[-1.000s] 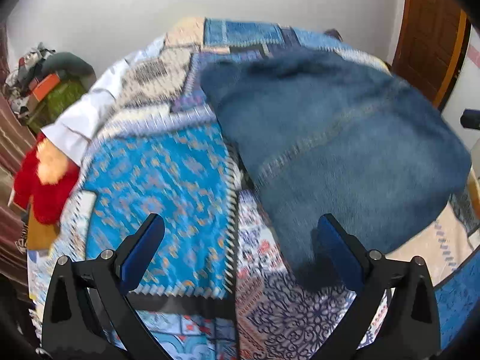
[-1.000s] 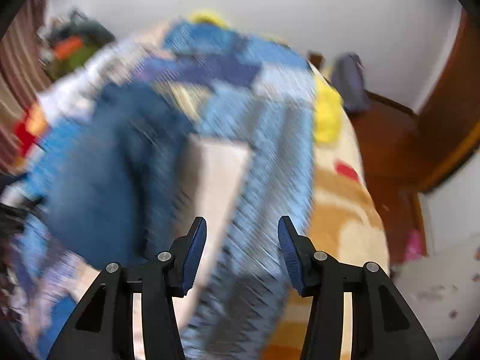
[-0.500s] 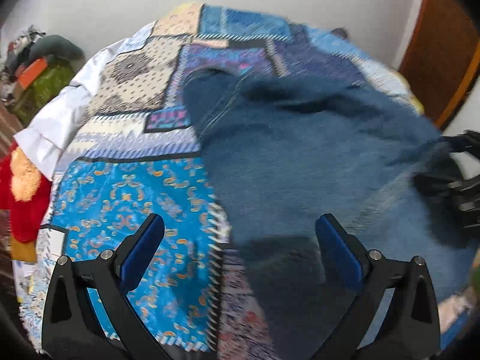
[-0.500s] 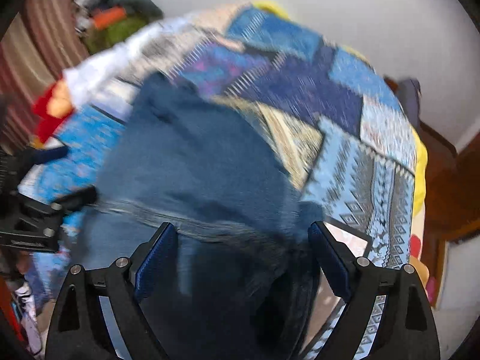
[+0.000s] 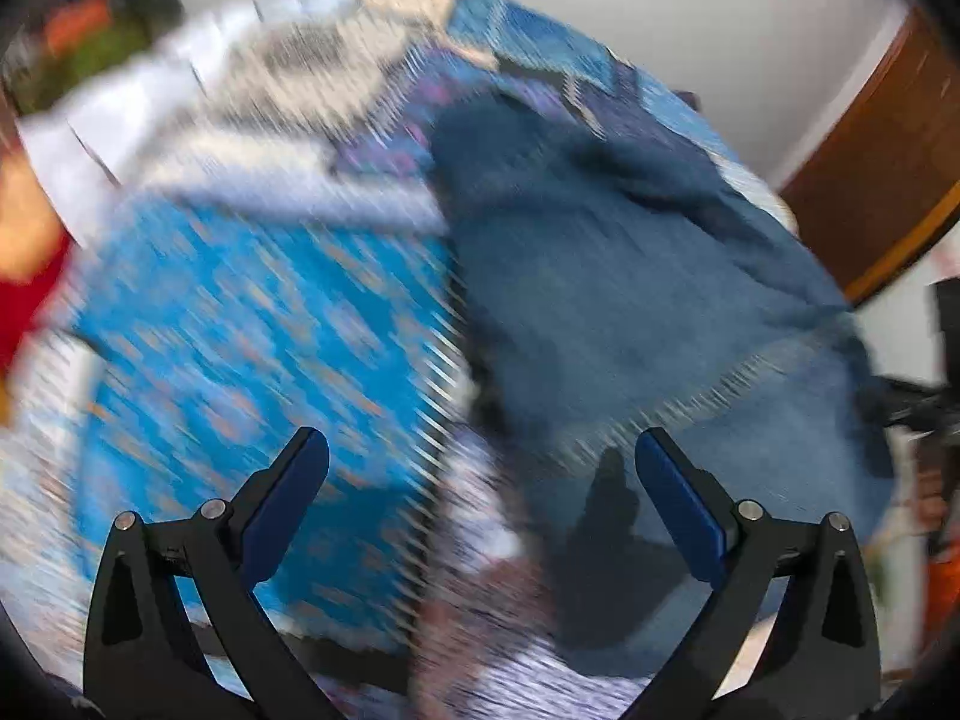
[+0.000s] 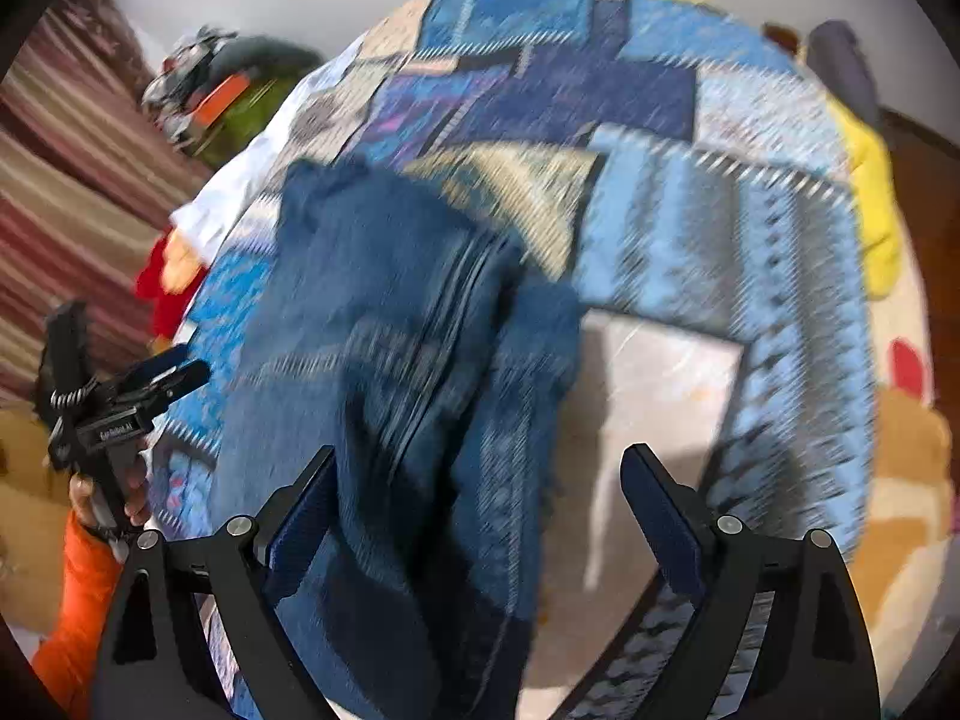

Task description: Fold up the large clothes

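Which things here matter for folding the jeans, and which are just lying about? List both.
For the job:
- blue jeans, spread on the patchwork bedspread
- left gripper, open
- right gripper, open over the jeans

Lying about:
- red plush toy
- yellow cloth
- clothes pile

Even daylight, soft shadows. Both views show heavy motion blur across the bed (image 5: 252, 324); fisheye edges curve and vignette dark.

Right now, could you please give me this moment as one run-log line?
stage: folding jeans on bed quilt | left tool: open, empty | right tool: open over jeans
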Motion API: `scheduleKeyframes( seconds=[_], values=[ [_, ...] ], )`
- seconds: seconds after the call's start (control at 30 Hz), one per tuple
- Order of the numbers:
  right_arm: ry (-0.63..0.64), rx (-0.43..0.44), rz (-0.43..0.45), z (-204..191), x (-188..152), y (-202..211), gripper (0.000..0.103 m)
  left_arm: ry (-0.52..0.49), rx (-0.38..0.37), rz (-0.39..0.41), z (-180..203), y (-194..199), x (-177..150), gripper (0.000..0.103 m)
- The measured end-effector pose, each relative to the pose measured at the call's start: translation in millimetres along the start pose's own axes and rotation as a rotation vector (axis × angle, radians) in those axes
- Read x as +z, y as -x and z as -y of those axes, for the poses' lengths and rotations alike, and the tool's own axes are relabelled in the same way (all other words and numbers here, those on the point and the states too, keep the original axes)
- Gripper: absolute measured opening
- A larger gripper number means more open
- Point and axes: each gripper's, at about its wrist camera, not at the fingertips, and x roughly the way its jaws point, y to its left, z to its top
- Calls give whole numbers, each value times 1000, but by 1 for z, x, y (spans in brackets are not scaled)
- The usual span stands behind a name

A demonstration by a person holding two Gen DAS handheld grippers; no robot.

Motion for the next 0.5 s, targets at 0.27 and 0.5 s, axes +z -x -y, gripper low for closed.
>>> scheduleKeyframes(
  seconds=[0.27,0.5],
  values=[
    [-166,176,-94,19,-10,-40,96,175,-254,-107,-10,-44,-11,103],
    [-199,298,-118,14,3,-66,96,223,-356,-143,-1,-75,7,103]
  ],
)
